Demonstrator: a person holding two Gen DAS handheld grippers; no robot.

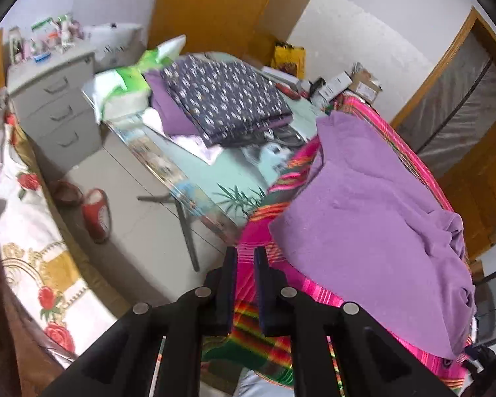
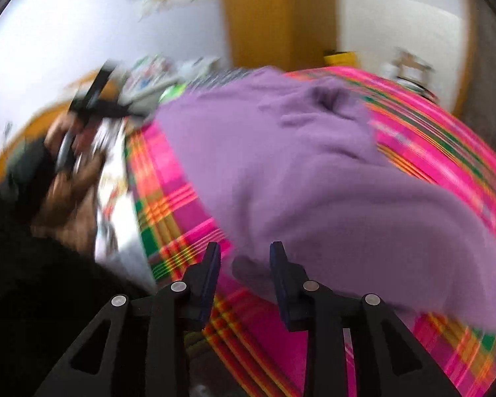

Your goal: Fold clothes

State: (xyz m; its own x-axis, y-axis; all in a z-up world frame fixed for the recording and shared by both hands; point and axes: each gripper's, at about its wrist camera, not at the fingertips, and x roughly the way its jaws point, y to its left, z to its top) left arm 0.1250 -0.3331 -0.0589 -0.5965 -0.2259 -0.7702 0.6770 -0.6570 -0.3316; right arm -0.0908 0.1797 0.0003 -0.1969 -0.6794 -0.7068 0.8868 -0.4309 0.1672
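A purple garment lies spread and rumpled on a pink plaid cloth. My left gripper hovers at the cloth's near left edge, beside the garment's corner; its jaws stand a narrow gap apart and hold nothing. In the blurred right wrist view the same purple garment covers the plaid cloth. My right gripper is open and empty, just above the garment's near edge. The left gripper shows there at the far left, blurred.
A glass-topped table holds a stack of folded clothes, a dark patterned piece on top, and green-white bags. A grey drawer unit, red slippers, a floral bed and boxes surround it.
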